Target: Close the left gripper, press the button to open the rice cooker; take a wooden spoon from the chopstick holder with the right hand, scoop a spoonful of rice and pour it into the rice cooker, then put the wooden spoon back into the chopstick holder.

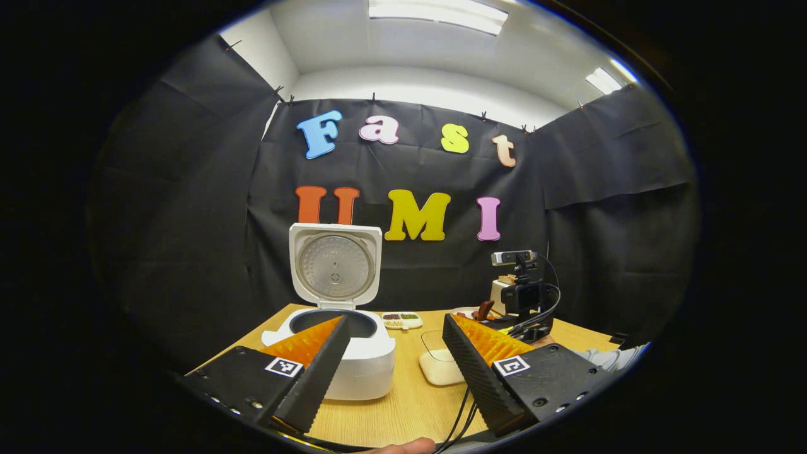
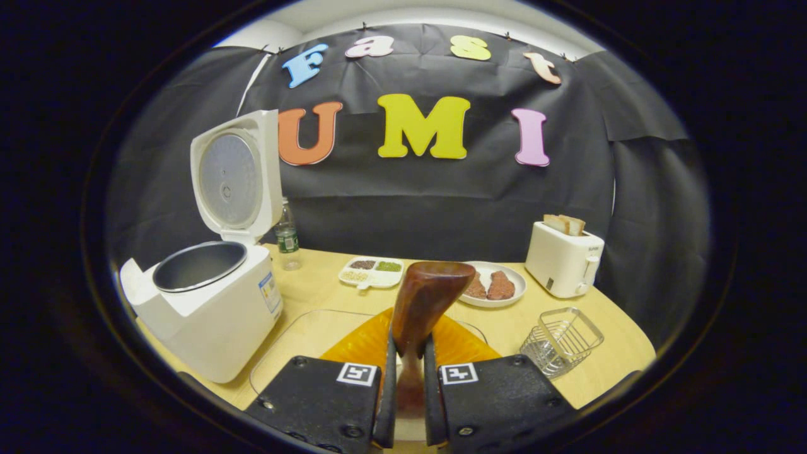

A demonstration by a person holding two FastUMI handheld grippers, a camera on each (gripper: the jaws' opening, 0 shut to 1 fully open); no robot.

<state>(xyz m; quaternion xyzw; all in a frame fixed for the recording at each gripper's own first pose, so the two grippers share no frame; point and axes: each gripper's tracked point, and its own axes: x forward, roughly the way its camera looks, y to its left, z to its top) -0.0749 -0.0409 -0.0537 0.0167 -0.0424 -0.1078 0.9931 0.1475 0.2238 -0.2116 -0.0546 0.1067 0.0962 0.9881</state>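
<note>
The white rice cooker stands open on the wooden table, lid upright; my left gripper hangs open just in front of it, nothing between its fingers. In the right gripper view the cooker sits at the left with its bare metal pot showing. My right gripper is shut on the handle of the dark wooden spoon, whose bowl points up and away; I cannot tell whether it carries rice. Below it lies the clear rice container. The wire chopstick holder stands to the right.
A white toaster with bread stands at the back right. A plate of meat, a divided dish of grains and a bottle sit along the back. The right gripper's camera and cables show right of the container.
</note>
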